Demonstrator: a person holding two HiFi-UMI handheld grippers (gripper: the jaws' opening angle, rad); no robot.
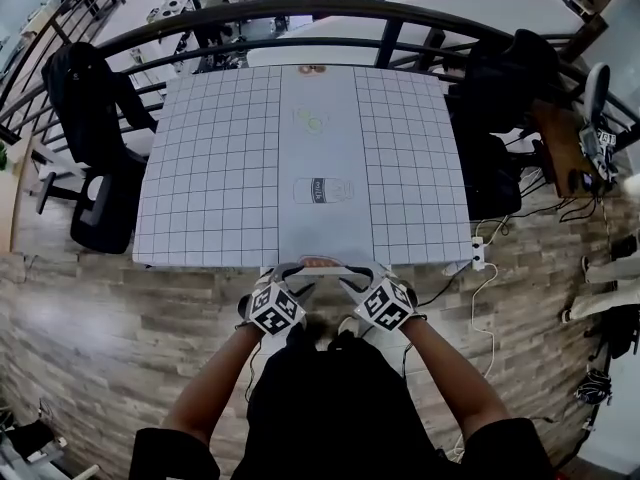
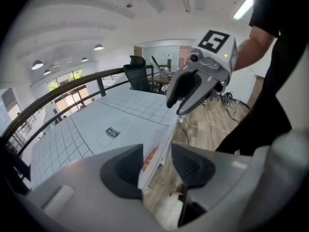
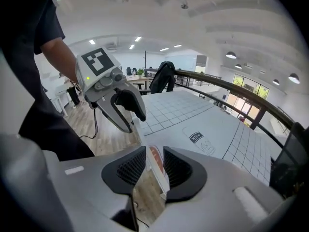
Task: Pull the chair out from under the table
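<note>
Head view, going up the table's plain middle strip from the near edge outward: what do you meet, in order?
Orange mark at the near edge → milk carton drawing → faint green drawing → black railing.

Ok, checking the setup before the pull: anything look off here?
Nothing spilled or damaged. Oddly, the left gripper and right gripper straddle the table at its near edge, jaws open, while the black chair stands by its left side.

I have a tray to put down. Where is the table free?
On the table, the gridded fields left and right of the printed milk drawing are bare. Crowded only at the near edge, where the left gripper and right gripper straddle it.
</note>
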